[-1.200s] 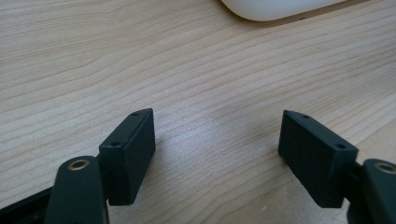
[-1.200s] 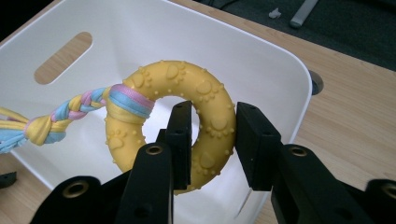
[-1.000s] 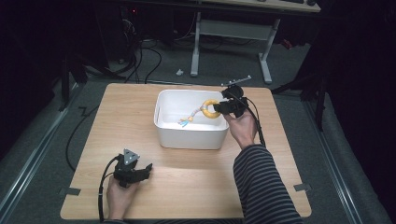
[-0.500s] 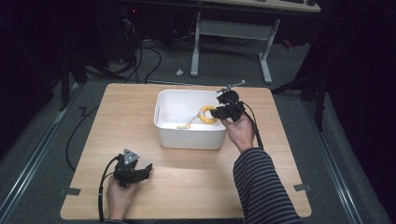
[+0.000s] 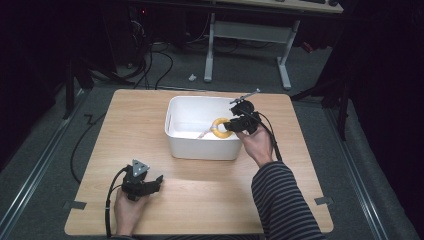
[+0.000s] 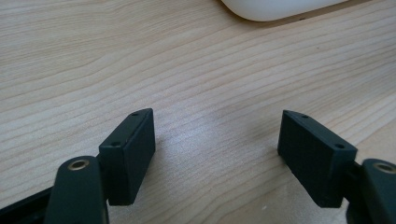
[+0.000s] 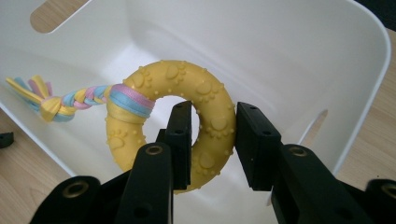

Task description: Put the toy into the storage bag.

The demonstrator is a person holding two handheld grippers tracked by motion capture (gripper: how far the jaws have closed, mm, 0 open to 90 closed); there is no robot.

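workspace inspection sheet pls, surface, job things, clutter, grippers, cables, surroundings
surface: light wooden table, bare apart from the bin.
job's things: yellow ring toy with a braided pastel rope tail, held over the white bin.
clutter: nothing seen.
grippers: right gripper shut on the ring's side; left gripper open, low over the table.
cables: one trails from each gripper; more lie on the floor behind the table.
surroundings: dark room, grey floor, desk frame behind.
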